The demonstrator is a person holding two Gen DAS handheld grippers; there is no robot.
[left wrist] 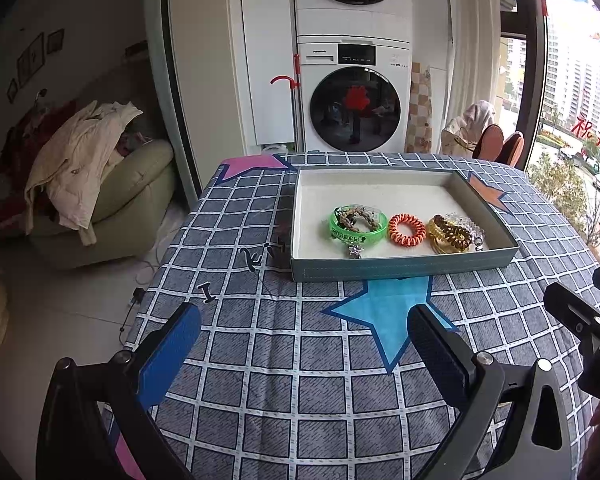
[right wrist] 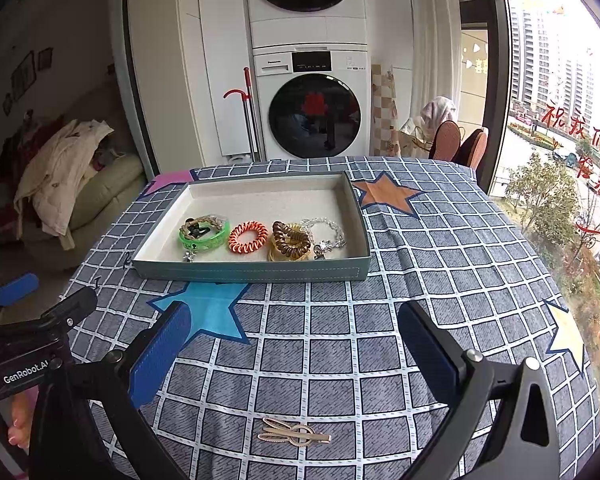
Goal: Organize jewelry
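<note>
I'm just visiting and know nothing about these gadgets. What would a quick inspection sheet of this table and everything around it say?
Surface: grey checked tablecloth with coloured stars.
Job's things: shallow grey-blue tray with white lining holds a green plastic bangle, an orange spiral hair tie, a brown spiral hair tie on something gold, and a silvery chain bracelet. A gold metal hair clip lies on the cloth outside the tray.
Clutter: nothing seen on the table.
Grippers: left gripper and right gripper both open, empty.
Cables: a dark cord on the floor.
Surroundings: stacked white laundry machines, a clothes-piled pale armchair, a window.
</note>
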